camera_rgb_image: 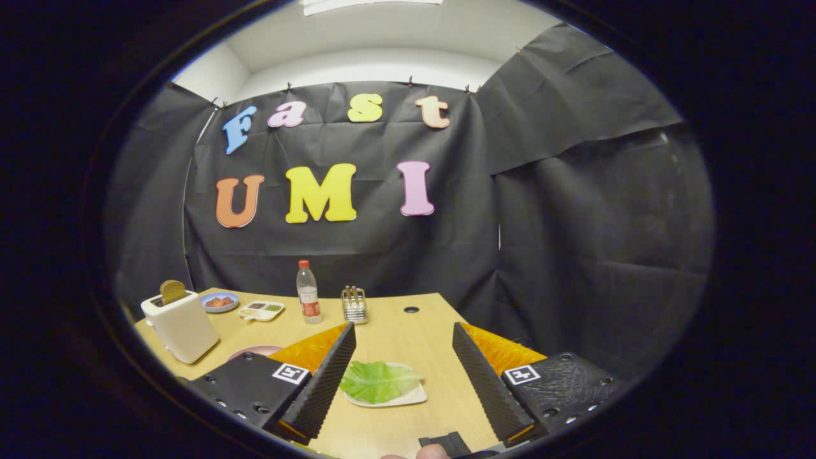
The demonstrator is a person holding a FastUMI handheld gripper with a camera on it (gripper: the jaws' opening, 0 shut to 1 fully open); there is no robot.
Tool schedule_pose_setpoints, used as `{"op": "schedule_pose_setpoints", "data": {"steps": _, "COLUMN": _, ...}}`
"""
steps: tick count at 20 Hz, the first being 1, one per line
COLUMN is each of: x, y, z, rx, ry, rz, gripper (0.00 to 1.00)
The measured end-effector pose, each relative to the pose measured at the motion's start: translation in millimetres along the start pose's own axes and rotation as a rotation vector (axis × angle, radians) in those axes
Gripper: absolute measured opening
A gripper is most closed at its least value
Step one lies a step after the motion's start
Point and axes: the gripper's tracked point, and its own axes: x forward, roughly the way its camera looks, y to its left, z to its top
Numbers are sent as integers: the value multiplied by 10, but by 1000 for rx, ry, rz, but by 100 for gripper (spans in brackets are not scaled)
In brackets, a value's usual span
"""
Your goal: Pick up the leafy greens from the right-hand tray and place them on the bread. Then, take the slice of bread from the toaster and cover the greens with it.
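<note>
A green lettuce leaf (376, 380) lies on a small white tray (413, 398) on the wooden table, between my two fingers and a little below them. My gripper (403, 341) is open and holds nothing, its fingers standing wide on either side of the tray. A white toaster (180, 325) stands beyond the left finger, with a brown slice of bread (172, 291) sticking up from its slot. The rim of a pink plate (255, 350) peeks out beside the left finger, just past the toaster; what lies on it is hidden.
At the back of the table (395, 338) stand a water bottle (308, 292) with a red cap, a metal rack (354, 304), a blue dish (220, 301) of red food and a small divided tray (261, 310). The table's right edge runs just beyond the right finger.
</note>
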Motion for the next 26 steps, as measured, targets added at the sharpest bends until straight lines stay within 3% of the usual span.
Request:
{"op": "schedule_pose_setpoints", "data": {"steps": 4, "x": 415, "y": -23, "z": -441, "rx": 142, "ry": 178, "rz": 43, "gripper": 95}}
{"op": "schedule_pose_setpoints", "data": {"steps": 12, "x": 1100, "y": -223, "z": -1204, "rx": 428, "ry": 467, "rz": 20, "gripper": 96}}
{"op": "schedule_pose_setpoints", "data": {"steps": 19, "x": 1534, "y": -226, "z": -1578, "rx": 433, "ry": 551, "rz": -5, "gripper": 96}}
{"op": "schedule_pose_setpoints", "data": {"steps": 21, "x": 1596, "y": -204, "z": -1625, "rx": 427, "ry": 564, "rz": -5, "gripper": 83}}
{"op": "schedule_pose_setpoints", "data": {"steps": 24, "x": 1651, "y": -155, "z": -1663, "rx": 423, "ry": 573, "rz": -1, "gripper": 80}}
{"op": "schedule_pose_setpoints", "data": {"steps": 26, "x": 1678, "y": -128, "z": -1698, "rx": 418, "ry": 591, "rz": 3, "gripper": 69}}
